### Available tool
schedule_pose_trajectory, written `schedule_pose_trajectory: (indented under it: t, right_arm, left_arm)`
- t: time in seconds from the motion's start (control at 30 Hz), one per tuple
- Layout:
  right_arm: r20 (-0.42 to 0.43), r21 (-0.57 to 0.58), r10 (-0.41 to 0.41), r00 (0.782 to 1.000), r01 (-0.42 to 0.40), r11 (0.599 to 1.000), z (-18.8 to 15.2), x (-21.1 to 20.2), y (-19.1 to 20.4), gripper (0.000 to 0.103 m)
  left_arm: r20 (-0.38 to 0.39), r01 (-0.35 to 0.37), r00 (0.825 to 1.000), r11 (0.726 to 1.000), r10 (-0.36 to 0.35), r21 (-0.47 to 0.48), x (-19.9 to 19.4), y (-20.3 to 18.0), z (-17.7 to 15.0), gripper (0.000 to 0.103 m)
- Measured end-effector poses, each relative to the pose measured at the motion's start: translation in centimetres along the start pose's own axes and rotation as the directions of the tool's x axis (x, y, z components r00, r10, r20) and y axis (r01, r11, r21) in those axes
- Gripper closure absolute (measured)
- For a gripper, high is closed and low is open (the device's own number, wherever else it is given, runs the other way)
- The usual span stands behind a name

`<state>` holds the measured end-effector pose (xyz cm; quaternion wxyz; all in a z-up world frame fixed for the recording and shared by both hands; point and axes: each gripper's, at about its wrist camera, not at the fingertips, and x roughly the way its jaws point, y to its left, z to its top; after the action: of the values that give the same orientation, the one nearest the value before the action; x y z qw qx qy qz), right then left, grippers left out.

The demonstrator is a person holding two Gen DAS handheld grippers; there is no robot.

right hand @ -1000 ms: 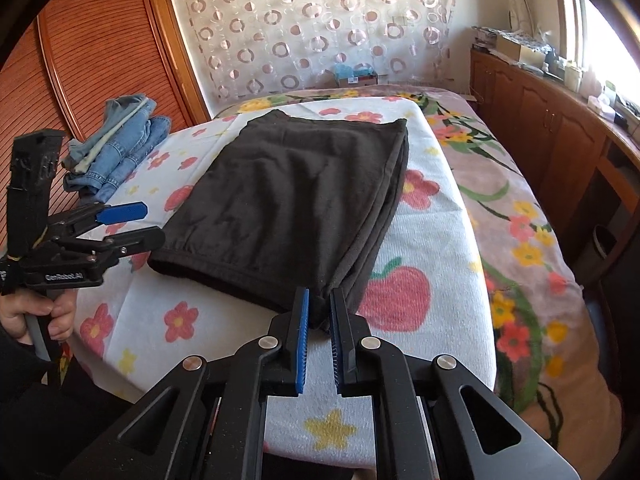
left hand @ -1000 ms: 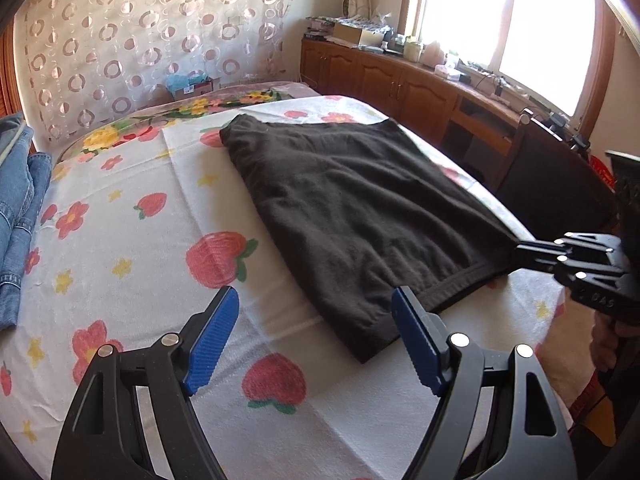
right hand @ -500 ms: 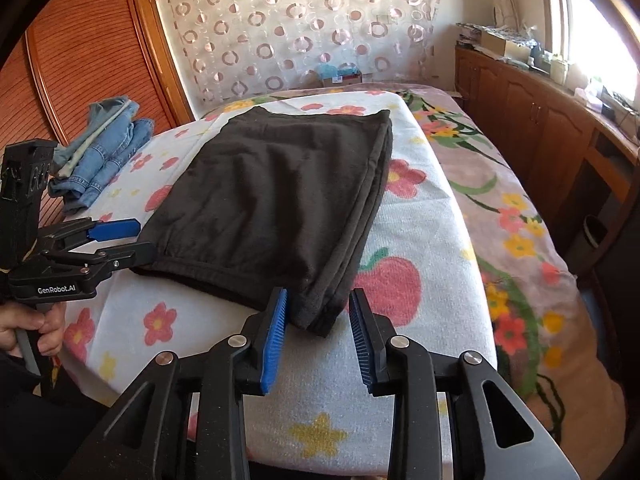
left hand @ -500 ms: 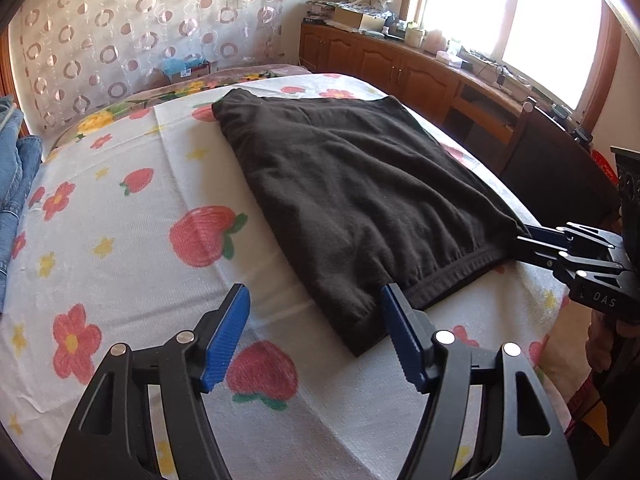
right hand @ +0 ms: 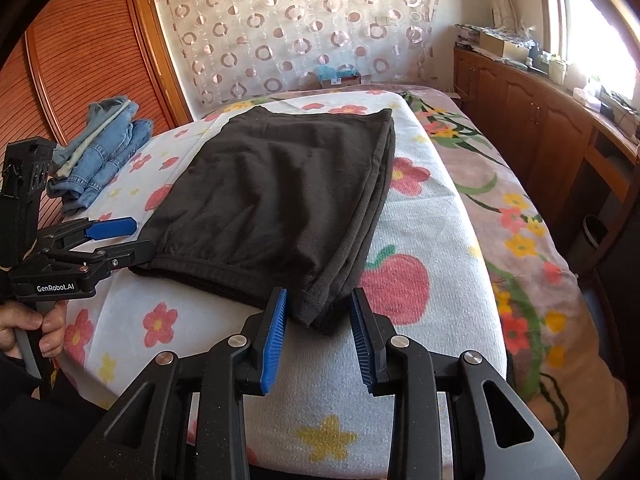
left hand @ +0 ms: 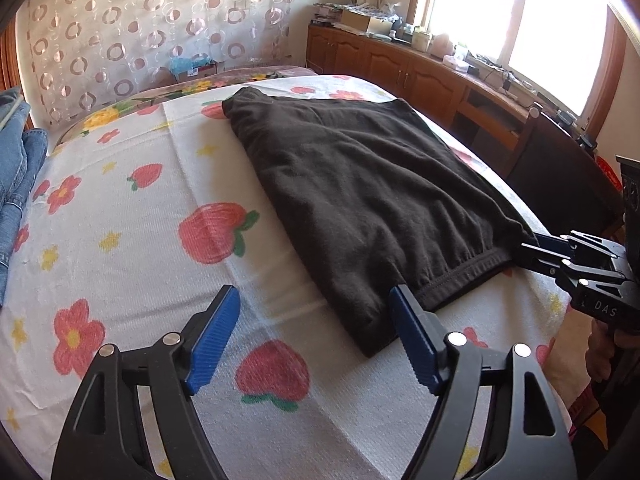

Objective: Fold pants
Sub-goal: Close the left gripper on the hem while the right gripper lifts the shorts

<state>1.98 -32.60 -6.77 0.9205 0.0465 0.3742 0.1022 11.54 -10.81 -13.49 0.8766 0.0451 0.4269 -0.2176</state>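
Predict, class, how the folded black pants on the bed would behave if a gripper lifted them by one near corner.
The black pants would probably droop, since the soft cloth lies flat and puckers at the hem. The stacked layers along the edge might slide apart and unfold. The fuzzy knit should grip well, and likely drags on the flowered bedspread rather than gliding.

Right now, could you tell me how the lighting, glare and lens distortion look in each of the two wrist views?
Left wrist view: the window is blown out to white, the bed bulges with fisheye curvature, and the black pants stay sharp. Right wrist view: light is more even, glare sits only at the right edge, dark vignette fills the corners, and the jeans are clear.
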Motion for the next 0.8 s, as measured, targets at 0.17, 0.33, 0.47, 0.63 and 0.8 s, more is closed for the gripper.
schedule_pose_trajectory:
  t: [0.17, 0.33, 0.47, 0.63, 0.8]
  right_arm:
    - [0.0, 0.007, 0.049, 0.999, -0.049, 0.999, -0.1, 0.0, -0.2, 0.086]
    - [0.013, 0.021, 0.066, 0.998, -0.066, 0.998, -0.3, 0.0, -0.5, 0.088]
    - [0.03, 0.033, 0.077, 0.997, -0.078, 0.996, -0.5, -0.2, -0.6, 0.089]
    - [0.052, 0.033, 0.087, 0.995, -0.088, 0.996, -0.7, -0.6, -0.4, 0.09]
    - [0.047, 0.034, 0.087, 0.995, -0.089, 0.995, -0.7, -0.4, -0.4, 0.089]
  left_arm:
    - [-0.004, -0.003, 1.0, 1.0, 0.003, -0.004, 0.1, 0.0, 0.1, 0.023]
    - [-0.018, 0.012, 1.0, 1.0, -0.012, -0.002, 0.0, -0.2, 0.3, 0.023]
    - [-0.032, 0.03, 0.999, 0.999, -0.03, 0.014, 0.0, -0.9, 0.2, 0.026]
    - [-0.038, 0.076, 0.996, 0.997, -0.077, -0.025, -0.2, -0.6, 0.3, 0.046]
    - [-0.037, 0.097, 0.995, 0.995, -0.098, -0.025, -0.3, -1.0, 0.2, 0.058]
